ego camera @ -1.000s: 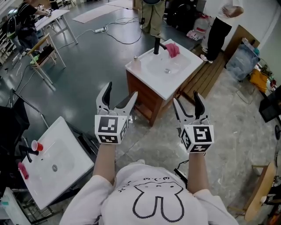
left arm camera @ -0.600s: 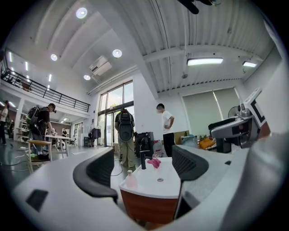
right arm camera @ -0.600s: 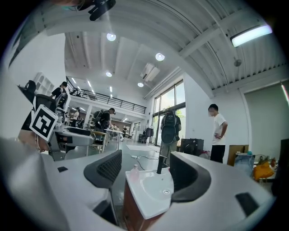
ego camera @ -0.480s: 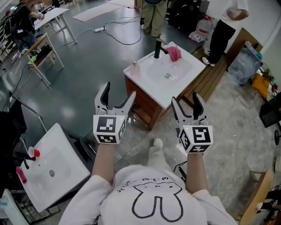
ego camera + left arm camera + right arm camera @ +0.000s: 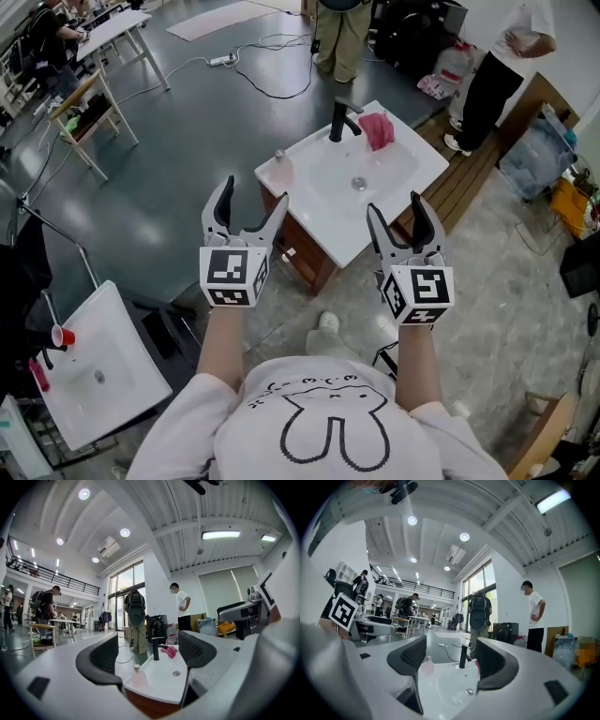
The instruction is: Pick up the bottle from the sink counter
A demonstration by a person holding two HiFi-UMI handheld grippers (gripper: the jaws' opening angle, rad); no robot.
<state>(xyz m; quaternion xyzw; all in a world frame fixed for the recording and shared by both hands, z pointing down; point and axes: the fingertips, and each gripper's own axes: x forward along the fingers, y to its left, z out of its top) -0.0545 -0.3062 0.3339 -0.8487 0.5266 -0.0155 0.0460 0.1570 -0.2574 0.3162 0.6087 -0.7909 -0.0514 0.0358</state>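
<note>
bottle [image 5: 279, 169] stands upright on the left corner of the white bench [image 5: 325, 232], clear of the basin [image 5: 359, 173], with the black tap [image 5: 337, 122] and a pink cloth [image 5: 378, 131] at the far edge, well apart from it. that corner spot leaves it open to a reach from the front, with nothing crowding it. both grippers are held up ahead of the person [image 5: 328, 427], pointing forward toward the bench and short of it, which reads as an approach and not a grasp. the left gripper [image 5: 253, 201] has its jaws spread wide with nothing between them. in its own view the bottle shows low in the gap, far off, so this gripper seems lined up on it and is probably the one meant to take it. the right gripper [image 5: 396, 210] also has its jaws apart and empty. its view frames the basin and tap, with the bottle off by the left jaw, so it looks to be idle for now. open jaws this early likely save a pause at the bench. the bottle looks small, narrow and pale, perhaps light plastic, so a side grip round the body, above the bench top, would seem safest. a push from one jaw could tip it or slide it off the corner. bystanders [image 5: 495, 70] stand beyond the bench, away from the reach.
</note>
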